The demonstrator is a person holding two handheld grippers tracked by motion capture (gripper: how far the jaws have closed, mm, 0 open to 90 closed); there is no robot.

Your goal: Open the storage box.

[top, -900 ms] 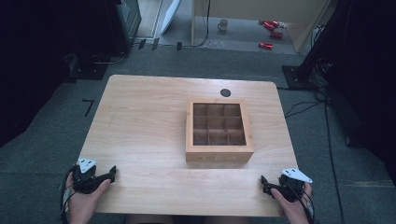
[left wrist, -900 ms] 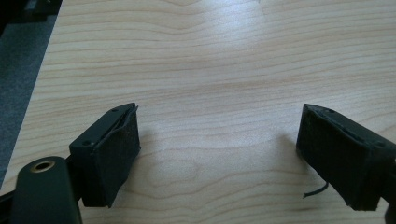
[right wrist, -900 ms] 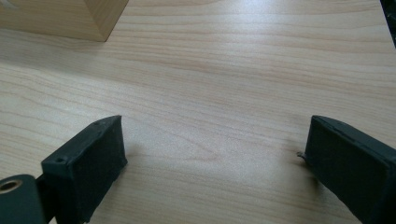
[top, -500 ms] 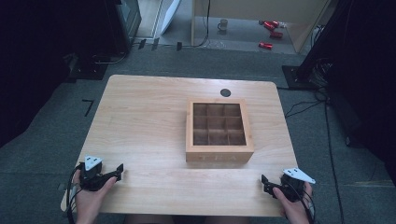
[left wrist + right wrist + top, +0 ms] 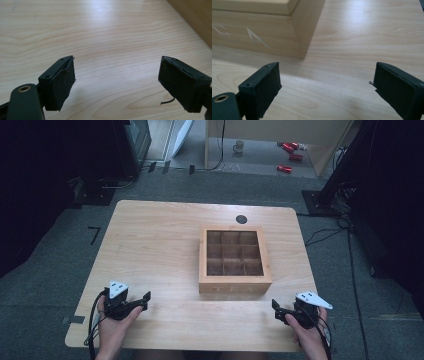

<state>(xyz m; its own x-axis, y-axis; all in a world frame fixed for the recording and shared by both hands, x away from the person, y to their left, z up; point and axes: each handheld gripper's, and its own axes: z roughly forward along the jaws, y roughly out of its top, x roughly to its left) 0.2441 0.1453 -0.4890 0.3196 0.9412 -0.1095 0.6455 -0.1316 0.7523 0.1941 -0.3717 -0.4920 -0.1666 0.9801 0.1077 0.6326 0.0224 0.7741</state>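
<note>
Resting low over the near left part of the table (image 5: 160,245), the left gripper (image 5: 142,301) has its jaws spread wide with nothing between them; its own view shows bare wood grain ahead and one edge of the box at the far right. The right gripper (image 5: 278,311), at the near right corner, is likewise released and empty, and its view looks on the near right corner of the wooden box (image 5: 262,27), close ahead but apart from the pads. The box (image 5: 234,262) stands right of the table's centre, lid shut, its compartments visible through the top and apparently empty. Judgement: nothing is done yet. Neither gripper touches the box; approach, contact and handling all remain.
</note>
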